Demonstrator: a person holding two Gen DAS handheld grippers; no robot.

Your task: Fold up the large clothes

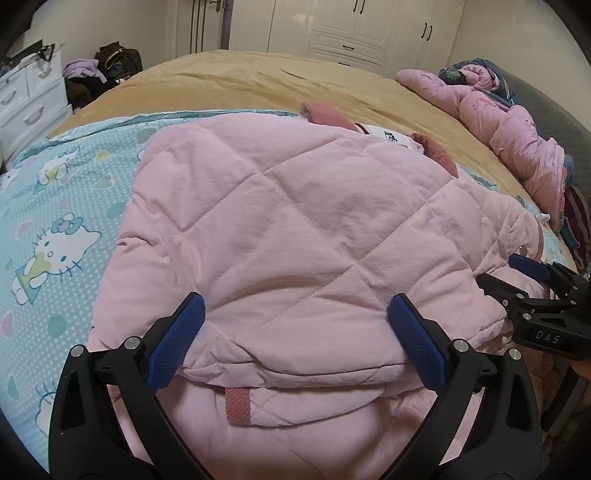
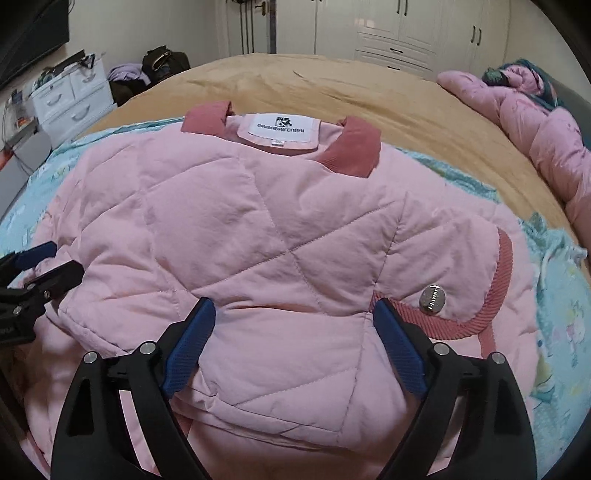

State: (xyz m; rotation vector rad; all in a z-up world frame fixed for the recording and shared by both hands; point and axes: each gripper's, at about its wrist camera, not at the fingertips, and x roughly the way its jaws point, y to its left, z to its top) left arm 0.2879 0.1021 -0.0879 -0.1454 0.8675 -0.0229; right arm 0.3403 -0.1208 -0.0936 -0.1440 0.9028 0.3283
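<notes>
A pink quilted jacket point(image 1: 295, 221) lies folded on a light blue cartoon-print sheet point(image 1: 59, 206), its darker pink collar point(image 2: 351, 147) and white label point(image 2: 279, 129) at the far side. My left gripper point(image 1: 297, 321) stands open over the jacket's near folded edge, with padded cloth between its blue pads point(image 1: 177, 339) but not pinched. My right gripper point(image 2: 293, 310) is open too, wide over the near edge, beside a ribbed pocket trim with a metal snap point(image 2: 432, 299). Each gripper shows at the edge of the other's view: right gripper point(image 1: 535, 284), left gripper point(image 2: 40, 266).
The sheet lies on a tan blanket point(image 1: 258, 81) that covers the bed. A rumpled pink quilt point(image 1: 517, 125) runs along the bed's right side. White drawers point(image 1: 26, 96) and dark bags point(image 1: 114, 59) stand at the left; white wardrobes point(image 1: 351, 33) line the back wall.
</notes>
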